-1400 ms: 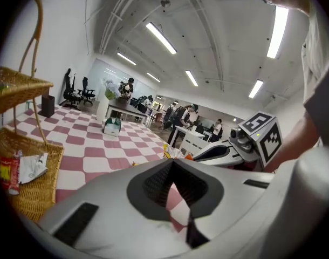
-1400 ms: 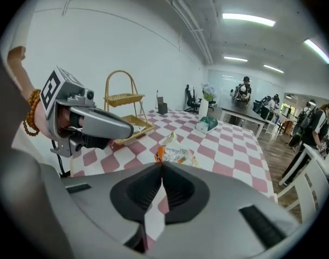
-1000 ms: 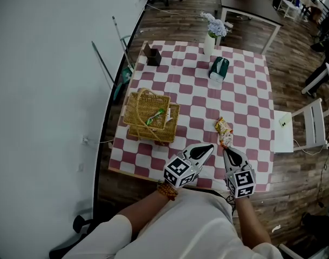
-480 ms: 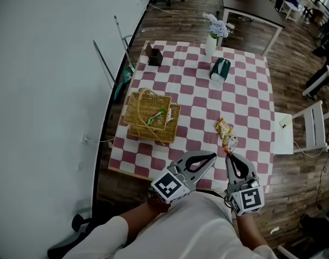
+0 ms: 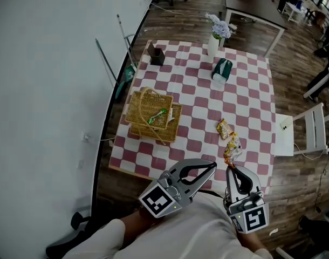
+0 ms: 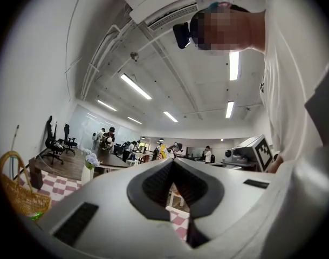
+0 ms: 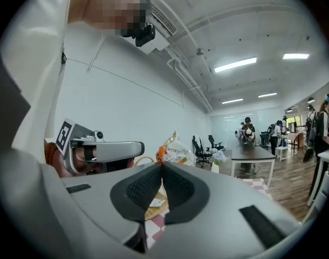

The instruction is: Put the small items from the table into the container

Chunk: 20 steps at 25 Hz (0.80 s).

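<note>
My right gripper is shut on a crinkled white-and-orange snack packet, held up over the table's near edge. In the right gripper view the packet sticks up just past the closed tips of the right gripper. A second yellow-orange packet lies on the checked tablecloth. The wicker basket stands at the table's left, with a green item inside. My left gripper is shut and holds nothing; in its own view the left gripper has its tips together.
At the table's far end stand a flower vase, a green tissue pack and a dark box. A white chair is beside the right edge. Poles lean on the wall at left. People stand far off.
Both grippers have risen and drawn back toward me. The right one has lifted the white-and-orange packet off the cloth; the other packet stays put.
</note>
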Available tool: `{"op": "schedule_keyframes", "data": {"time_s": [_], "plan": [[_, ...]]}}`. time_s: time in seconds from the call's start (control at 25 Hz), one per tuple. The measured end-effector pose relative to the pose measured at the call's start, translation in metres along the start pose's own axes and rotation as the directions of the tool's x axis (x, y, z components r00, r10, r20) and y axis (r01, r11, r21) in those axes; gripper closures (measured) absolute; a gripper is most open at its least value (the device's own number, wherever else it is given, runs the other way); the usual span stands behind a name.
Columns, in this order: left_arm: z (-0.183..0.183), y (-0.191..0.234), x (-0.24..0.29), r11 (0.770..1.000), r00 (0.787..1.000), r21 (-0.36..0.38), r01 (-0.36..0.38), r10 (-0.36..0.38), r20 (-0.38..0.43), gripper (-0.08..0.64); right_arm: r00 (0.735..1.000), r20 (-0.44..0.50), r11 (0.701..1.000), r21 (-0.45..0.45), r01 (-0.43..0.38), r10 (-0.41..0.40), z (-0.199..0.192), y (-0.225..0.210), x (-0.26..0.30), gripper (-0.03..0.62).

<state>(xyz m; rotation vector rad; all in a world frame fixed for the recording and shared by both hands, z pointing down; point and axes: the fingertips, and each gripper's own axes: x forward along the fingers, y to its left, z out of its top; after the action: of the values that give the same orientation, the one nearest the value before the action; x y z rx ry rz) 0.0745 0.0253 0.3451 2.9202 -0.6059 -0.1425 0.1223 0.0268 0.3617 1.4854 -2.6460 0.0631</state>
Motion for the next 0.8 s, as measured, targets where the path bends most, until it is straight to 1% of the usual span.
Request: {"op": "schedule_keyframes", "data": {"time_s": [0.12,0.2,0.36,0.52,0.6,0.76,0.8], "plan": [[0.001,0.0,-0.001,1.0,1.0,0.024,-0.005,0.006,-0.012,0.534,1.0,0.012,1.0,0.003,-0.001,0.001,0.005,0.0,0.0,0.563],[0.001,0.002,-0.002,1.0,1.0,0.014,-0.02,0.02,-0.015,0.534,1.0,0.007,1.0,-0.001,-0.005,0.005,0.005,0.001,0.002,0.563],[0.003,0.008,-0.007,0.999,0.999,0.014,-0.05,0.05,-0.009,0.534,0.999,-0.008,0.999,-0.031,-0.043,0.043,0.002,0.006,0.009,0.563],[0.003,0.015,-0.018,0.996,0.996,0.017,-0.086,0.086,-0.008,0.534,0.999,0.011,0.999,-0.001,-0.05,0.05,0.007,0.013,0.018,0.563],[0.003,0.019,-0.025,0.994,0.994,0.016,-0.109,0.109,-0.008,0.534,0.998,0.035,0.998,0.012,-0.059,0.059,0.012,0.019,0.025,0.563],[0.006,0.026,-0.038,0.986,0.987,0.022,-0.163,0.163,-0.001,0.534,0.99,0.004,0.99,-0.023,-0.14,0.14,0.007,0.034,0.032,0.563],[0.007,0.027,-0.042,0.984,0.984,0.02,-0.177,0.177,0.002,0.534,0.988,0.01,0.988,-0.018,-0.151,0.151,0.008,0.037,0.035,0.563]]}}
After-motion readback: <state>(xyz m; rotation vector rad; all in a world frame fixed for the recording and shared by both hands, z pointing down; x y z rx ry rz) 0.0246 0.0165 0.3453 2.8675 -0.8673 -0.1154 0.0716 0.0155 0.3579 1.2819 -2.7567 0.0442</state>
